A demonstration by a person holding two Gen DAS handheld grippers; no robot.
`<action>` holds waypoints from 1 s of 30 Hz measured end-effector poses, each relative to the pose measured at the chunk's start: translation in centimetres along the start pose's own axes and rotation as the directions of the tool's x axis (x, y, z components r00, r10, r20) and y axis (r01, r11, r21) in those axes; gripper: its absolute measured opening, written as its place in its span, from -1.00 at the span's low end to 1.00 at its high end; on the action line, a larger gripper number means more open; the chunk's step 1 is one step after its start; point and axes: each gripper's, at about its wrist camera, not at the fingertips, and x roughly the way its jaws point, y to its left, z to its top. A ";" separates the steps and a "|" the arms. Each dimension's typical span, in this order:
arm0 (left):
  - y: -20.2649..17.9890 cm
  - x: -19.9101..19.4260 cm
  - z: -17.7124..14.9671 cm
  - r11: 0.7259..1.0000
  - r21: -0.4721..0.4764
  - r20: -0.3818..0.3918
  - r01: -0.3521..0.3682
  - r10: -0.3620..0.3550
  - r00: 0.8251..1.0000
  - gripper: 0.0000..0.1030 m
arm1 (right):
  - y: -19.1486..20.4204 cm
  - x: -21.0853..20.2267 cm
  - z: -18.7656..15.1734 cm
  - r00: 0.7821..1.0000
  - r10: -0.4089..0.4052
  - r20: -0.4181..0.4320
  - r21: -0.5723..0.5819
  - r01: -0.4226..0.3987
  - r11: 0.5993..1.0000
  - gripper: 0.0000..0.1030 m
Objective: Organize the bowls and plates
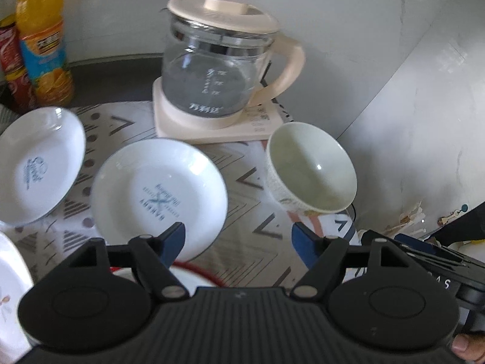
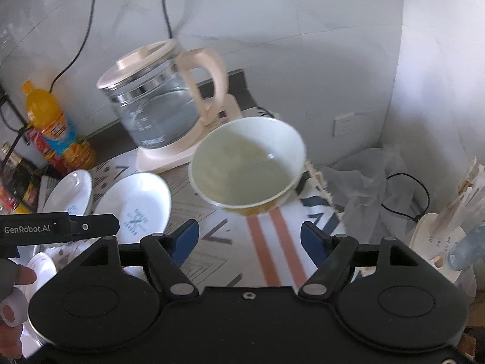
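Observation:
A pale bowl (image 1: 312,173) with a patterned outside stands on the patterned cloth at the right; in the right wrist view it (image 2: 248,166) sits just ahead of my open, empty right gripper (image 2: 250,236). Two white plates with blue print lie left of it: one in the middle (image 1: 157,194) (image 2: 136,206), one further left (image 1: 39,163) (image 2: 72,194). My left gripper (image 1: 238,239) is open and empty, hovering between the middle plate and the bowl. A red-rimmed dish (image 1: 194,273) shows partly under its left finger. Another white plate (image 1: 9,297) is cut off at the far left.
A glass kettle (image 1: 218,69) on a cream base stands behind the dishes, its cord running up the wall. An orange drink bottle (image 1: 42,39) and a red can (image 1: 12,66) stand at the back left. The table's right edge, a plastic bag (image 2: 372,182) and a wall lie right.

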 end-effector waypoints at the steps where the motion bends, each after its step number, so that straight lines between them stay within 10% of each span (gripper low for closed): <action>1: -0.2 0.3 0.2 1.000 0.002 0.006 0.005 -0.005 1.000 0.46 | -0.3 0.2 0.1 1.000 -0.001 0.004 0.003 0.001 1.000 0.42; 19: -3.1 7.7 3.2 1.000 -0.014 -0.003 0.019 -0.019 1.000 0.39 | -4.4 6.1 2.6 0.997 -0.009 -0.072 0.079 0.015 0.997 -0.18; 30: -2.5 12.9 3.4 0.998 -0.065 -0.083 -0.002 -0.003 0.997 -0.02 | -4.8 10.3 3.6 0.992 -0.004 -0.129 0.097 0.017 0.995 -0.39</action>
